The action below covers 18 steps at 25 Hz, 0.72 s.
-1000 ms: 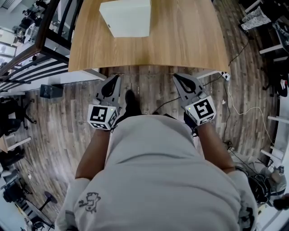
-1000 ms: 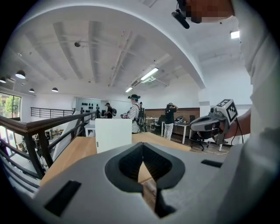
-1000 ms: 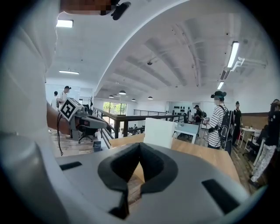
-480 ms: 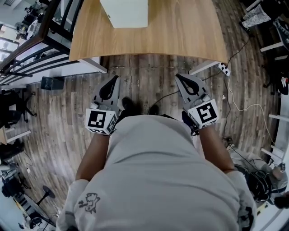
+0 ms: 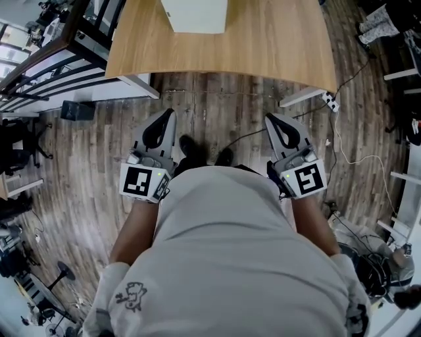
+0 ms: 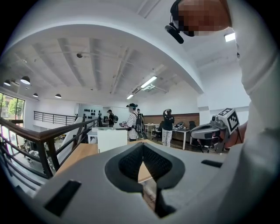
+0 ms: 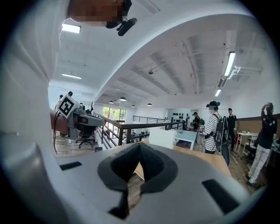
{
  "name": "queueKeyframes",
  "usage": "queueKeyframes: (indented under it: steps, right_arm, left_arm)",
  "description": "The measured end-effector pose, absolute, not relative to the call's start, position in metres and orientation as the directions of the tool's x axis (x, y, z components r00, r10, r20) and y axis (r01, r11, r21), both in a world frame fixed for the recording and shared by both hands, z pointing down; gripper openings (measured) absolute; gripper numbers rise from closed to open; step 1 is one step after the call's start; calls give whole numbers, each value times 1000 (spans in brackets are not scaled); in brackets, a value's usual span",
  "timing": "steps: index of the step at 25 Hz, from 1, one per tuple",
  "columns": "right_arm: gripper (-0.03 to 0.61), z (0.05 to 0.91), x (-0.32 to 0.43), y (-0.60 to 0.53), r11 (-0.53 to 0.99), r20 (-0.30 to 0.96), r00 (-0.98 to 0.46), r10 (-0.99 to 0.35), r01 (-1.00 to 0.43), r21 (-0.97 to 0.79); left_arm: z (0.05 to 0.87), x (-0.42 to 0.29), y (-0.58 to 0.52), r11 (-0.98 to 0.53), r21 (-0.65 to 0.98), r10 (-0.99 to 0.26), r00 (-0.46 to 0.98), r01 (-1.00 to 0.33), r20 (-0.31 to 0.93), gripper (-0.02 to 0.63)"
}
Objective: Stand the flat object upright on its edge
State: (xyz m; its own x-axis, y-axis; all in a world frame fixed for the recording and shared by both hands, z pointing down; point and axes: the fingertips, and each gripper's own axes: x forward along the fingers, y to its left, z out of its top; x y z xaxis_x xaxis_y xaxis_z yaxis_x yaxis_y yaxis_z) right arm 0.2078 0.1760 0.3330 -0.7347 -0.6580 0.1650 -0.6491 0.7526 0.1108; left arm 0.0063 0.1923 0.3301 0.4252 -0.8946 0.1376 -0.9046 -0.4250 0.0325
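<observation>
The white rectangular slab (image 5: 195,16) lies at the top centre of the head view, on the light wooden table (image 5: 276,39), straight ahead of both tools and well apart from them. The frame's top edge cuts it off, so its long axis cannot be judged; from the gripper views it may already be standing rather than lying flat.

The grey left gripper (image 5: 169,114) and the grey right gripper (image 5: 270,118) hang over the wood-plank floor (image 5: 217,105), short of the table's near edge. Both point up the frame toward the slab. The slab sits a little left of the midline, so the left gripper is slightly nearer.

Each gripper view shows its jaws clenched together with nothing between them.

Count: one slab, one table, two grippers.
</observation>
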Motion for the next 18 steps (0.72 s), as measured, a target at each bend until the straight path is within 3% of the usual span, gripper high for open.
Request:
queueKeyframes:
  steps: [18]
  right_arm:
    - [5, 311, 227, 171, 738, 109, -730, -674, -672, 65]
  left_arm:
    - [317, 26, 191, -431, -2, -897, 428, -902, 113, 6]
